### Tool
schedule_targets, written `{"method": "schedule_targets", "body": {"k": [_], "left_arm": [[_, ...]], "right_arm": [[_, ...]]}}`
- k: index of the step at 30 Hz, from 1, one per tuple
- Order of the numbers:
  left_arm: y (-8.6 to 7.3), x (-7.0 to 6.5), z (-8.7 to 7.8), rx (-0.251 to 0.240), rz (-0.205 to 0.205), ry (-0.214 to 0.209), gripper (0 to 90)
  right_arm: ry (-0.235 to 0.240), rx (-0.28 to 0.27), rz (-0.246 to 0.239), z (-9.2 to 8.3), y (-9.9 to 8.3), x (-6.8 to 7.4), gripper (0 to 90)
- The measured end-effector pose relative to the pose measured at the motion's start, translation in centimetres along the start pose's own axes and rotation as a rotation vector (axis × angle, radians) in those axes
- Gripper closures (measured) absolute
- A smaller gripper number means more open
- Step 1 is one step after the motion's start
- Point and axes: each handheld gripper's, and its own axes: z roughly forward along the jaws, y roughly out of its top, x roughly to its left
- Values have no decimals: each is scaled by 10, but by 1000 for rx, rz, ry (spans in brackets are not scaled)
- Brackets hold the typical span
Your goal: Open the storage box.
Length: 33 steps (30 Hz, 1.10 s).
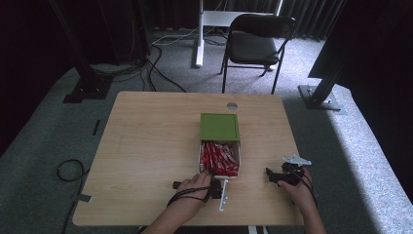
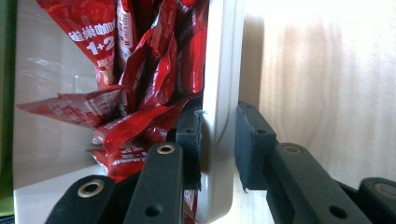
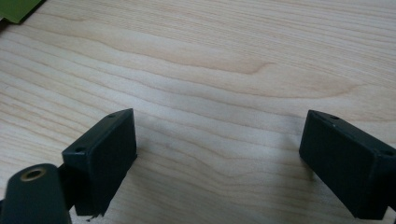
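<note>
Left gripper (image 2: 217, 140) fingers pinching white drawer wall (image 2: 219, 70) beside red sachets (image 2: 149, 70), right gripper (image 3: 217, 158) fingers wide apart over bare bench (image 3: 210, 56), green box (image 1: 219, 127) in high view.

The left gripper (image 1: 212, 186) is clamped tight (jaws level); the right gripper (image 3: 217, 163) gapes wide, resting low.

You are working in what looks like a recording studio or lab room rather than a home: a single pale wooden desk (image 1: 146, 146) stands alone on grey carpet (image 1: 44, 136), with dark curtains (image 1: 302, 14) closing off the back. Around you, black metal stands on floor plates (image 1: 321, 95) rise at both sides, loose cables (image 1: 146, 68) run across the carpet, and a black folding chair (image 1: 255, 44) sits behind the desk beside a white stand leg (image 1: 199, 34). The bare, rigged setup points to a data-collection space.
</note>
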Motion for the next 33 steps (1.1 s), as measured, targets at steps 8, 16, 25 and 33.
{"method": "schedule_targets", "body": {"k": [8, 16, 25, 33], "left_arm": [[2, -9, -8, 6, 9, -1, 745], [6, -13, -13, 3, -9, -16, 744], [10, -16, -19, -4, -16, -29, 743], [12, -16, -23, 5, -16, -47, 743]], "right_arm": [[0, -1, 0, 0, 0, 0, 104], [0, -1, 0, 0, 0, 0, 104], [0, -1, 0, 0, 0, 0, 104], [0, -1, 0, 0, 0, 0, 104]]}}
